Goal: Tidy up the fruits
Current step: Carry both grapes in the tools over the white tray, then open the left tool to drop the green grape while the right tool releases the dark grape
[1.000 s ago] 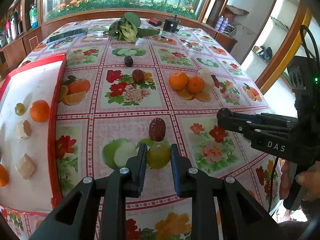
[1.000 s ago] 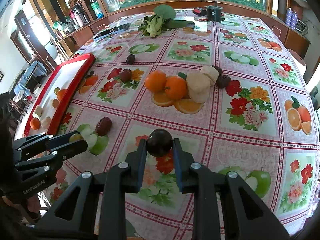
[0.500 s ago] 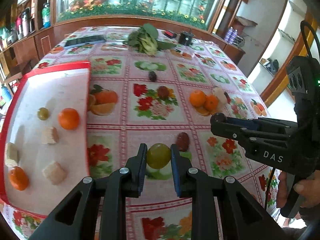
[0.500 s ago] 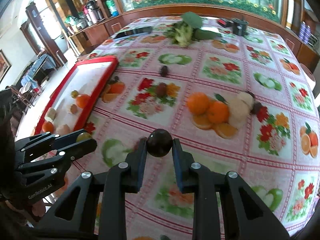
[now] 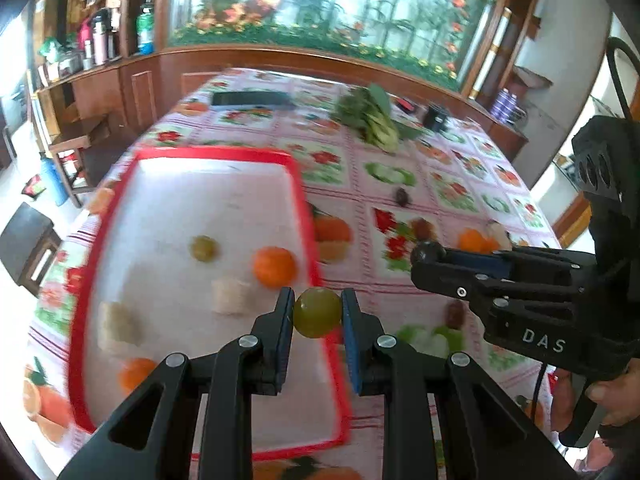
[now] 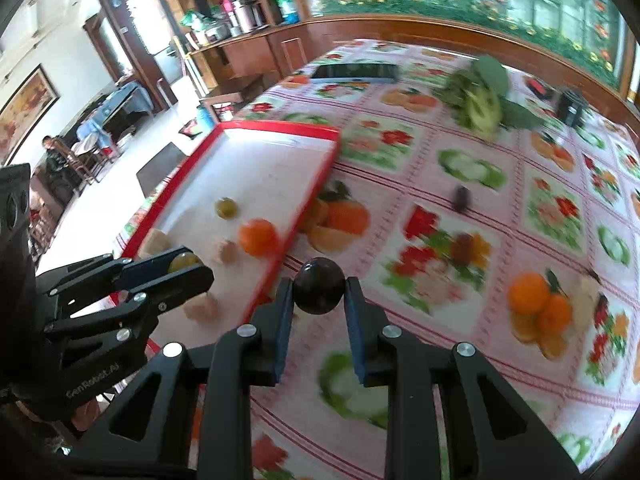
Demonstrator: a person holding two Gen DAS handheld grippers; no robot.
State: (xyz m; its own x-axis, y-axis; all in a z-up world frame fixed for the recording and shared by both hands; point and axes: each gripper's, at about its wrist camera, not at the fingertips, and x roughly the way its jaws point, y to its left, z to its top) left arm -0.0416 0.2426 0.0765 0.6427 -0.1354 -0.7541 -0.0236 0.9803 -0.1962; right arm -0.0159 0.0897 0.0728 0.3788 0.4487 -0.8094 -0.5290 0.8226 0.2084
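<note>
Left wrist view shows the left gripper with its jaws clamped on a round green fruit in the middle of the frame. A second ago that fruit sat low over the flowered cloth, in front of a dark red date. Now it hangs in the air over the lower right edge of the red tray, which has slid from the left side toward the middle of the picture. So the fruit has been lifted and carried across, and I think it is almost ready to be set down.

On the white floor of the tray lie another green fruit, an orange, a few pale chunks and a second orange at the lower left. They are blurry, because the camera is moving fast.

Right wrist view shows the right gripper with its jaws squeezed on a dark round fruit. It too has gone up and to the left. It is now near the tray's right rim but over the counter, not yet over the tray.

Two oranges are left on the cloth at the right of that frame, with something pale beside them, and two small dark fruits lie farther up. So there is more to carry after these two pieces go in.
</note>
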